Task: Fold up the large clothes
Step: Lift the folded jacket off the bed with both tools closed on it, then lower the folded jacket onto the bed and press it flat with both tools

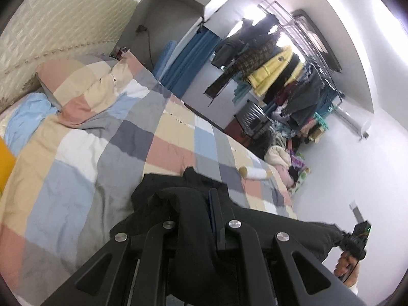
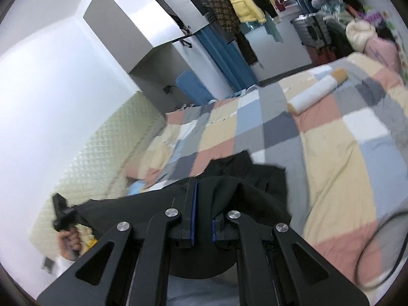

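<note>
Left gripper (image 1: 196, 204) is clamping a bunch of the black garment (image 1: 255, 229), cloth packed btwn its fingers and spilling over them. Right gripper (image 2: 202, 204) is doing the same w/ another part: fabric is wedged in the gap btwn its blue pads (image 2: 194, 211), draping over the right-side finger. The garment is hanging stretched btwn the two grippers, above the checkered quilt (image 1: 102, 140) on the bed; each wrist view is catching the other gripper at the cloth's far end. Loose folds are dangling fwd past the fingertips.

Progress, as a judgement: early. Garment is being held up and spread, no clean fold showing yet; laying flat and folding are both left. A white roll (image 2: 316, 89) is lying on the quilt well beyond the cloth.
</note>
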`<state>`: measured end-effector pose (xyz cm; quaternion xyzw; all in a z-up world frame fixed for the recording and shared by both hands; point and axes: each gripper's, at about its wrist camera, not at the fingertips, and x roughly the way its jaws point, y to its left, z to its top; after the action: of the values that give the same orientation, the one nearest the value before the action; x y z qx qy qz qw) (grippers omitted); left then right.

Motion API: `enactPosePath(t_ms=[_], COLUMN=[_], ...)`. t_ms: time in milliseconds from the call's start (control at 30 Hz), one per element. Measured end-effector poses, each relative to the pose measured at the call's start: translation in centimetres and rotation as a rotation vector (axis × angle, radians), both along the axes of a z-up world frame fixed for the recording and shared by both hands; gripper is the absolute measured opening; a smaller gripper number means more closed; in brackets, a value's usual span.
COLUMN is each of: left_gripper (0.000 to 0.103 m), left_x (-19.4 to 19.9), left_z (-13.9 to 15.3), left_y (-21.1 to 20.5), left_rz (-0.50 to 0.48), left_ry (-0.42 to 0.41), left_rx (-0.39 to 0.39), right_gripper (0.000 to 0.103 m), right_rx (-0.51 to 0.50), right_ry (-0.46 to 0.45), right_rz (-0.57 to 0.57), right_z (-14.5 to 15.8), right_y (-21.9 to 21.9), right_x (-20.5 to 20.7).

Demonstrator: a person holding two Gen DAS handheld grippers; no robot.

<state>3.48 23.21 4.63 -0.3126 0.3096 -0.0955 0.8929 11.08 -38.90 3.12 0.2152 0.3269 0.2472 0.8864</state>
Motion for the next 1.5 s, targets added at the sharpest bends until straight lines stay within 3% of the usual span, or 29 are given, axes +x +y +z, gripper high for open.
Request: enactPosePath(t_ms=[233, 333, 400, 667, 867, 1067, 1300, 1367, 1500], left_gripper=[0.010, 0.010, 0.010, 0.011, 0.011, 0.012, 0.012, 0.014, 0.025], left_x=[9.6, 14.3, 16.8, 27.4, 32.8, 34.9, 34.1, 32.9, 30.1], left_z=[0.6, -0.3, -1.2, -9.0, -15.0, -18.9, -18.9, -18.6, -18.5], left_y=[-1.9, -3.2, -3.5, -5.8, -7.0, -6.9, -6.9, -5.9, -2.6], left_rz=[0.067, 0.101, 0.117, 0.161, 0.148, 0.094, 0.072, 0.048, 0.006], left_ry=[0.025, 0.052, 0.076, 0.220, 0.311, 0.349, 0.343, 0.325, 0.326], left_rx=[0.174, 0.272, 0.295, 0.453, 0.539, 0.465, 0.432, 0.346, 0.062], right_gripper=[0.009, 0.009, 0.009, 0.008, 0.008, 0.008, 0.008, 0.009, 0.016], right_rx=[-0.097, -0.134, -0.171, -0.379, -0.516, -0.525, -0.443, -0.411, -0.302], right_ry=[0.003, 0.001, -0.001, 0.026, -0.007, 0.055, 0.095, 0.115, 0.154], right_rz=[-0.080, -0.125, -0.154, -0.230, -0.202, -0.158, -0.153, -0.150, -0.158], right_z=[-0.7, -1.6, -2.7, -9.8, -15.2, -20.5, -21.1, -20.6, -19.3], right_y=[1.6, 2.4, 3.0, 5.9, 7.9, 8.7, 8.1, 7.7, 6.4], right_x=[8.7, 12.3, 14.6, 22.3, 25.6, 27.5, 27.1, 26.4, 24.8])
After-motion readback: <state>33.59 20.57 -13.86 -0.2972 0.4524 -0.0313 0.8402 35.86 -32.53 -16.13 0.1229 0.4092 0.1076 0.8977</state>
